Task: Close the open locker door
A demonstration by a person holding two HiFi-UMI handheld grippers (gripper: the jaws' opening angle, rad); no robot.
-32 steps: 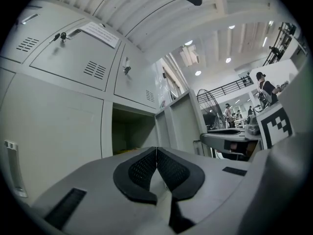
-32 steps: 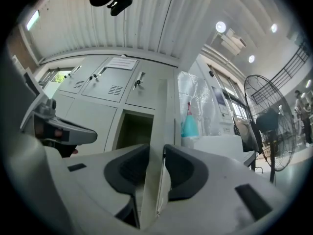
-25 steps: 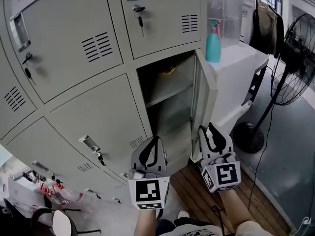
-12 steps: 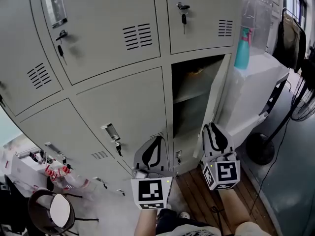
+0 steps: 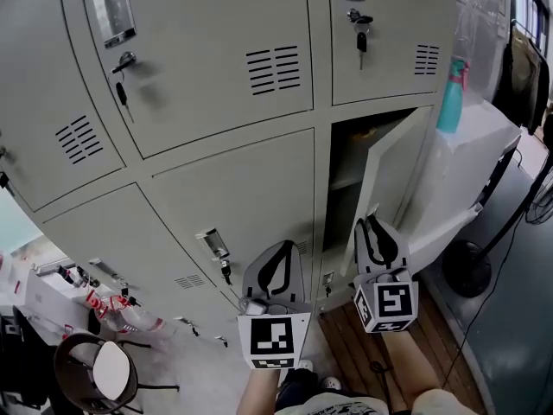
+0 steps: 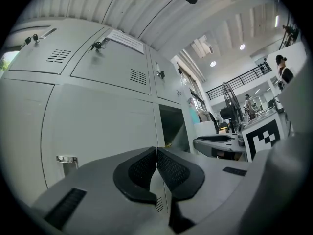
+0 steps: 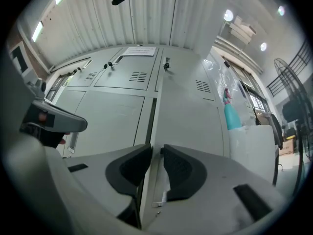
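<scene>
Door-closing is under way: the right gripper (image 5: 372, 222) is pressing at the half-open locker door's (image 5: 393, 175) free edge, its jaws just opening slightly with nothing clamped between them. The left gripper (image 5: 279, 247), left of the door, is riding with jaws closed and empty. Next, the door is needing a push flush.

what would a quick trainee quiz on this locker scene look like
1. True or false: the locker door in the right-hand column is fully shut.
2. Where does the teal spray bottle stand? A) on the floor B) on the white unit beside the lockers C) inside the open locker
3. Fill in: in the left gripper view, the jaws of the left tool are ____.

Key
1. False: the locker door stands partly open, and the dark inside shows beside it.
2. B: it stands on top of the white unit, to the right of the lockers.
3. Together, with nothing between them.
</scene>
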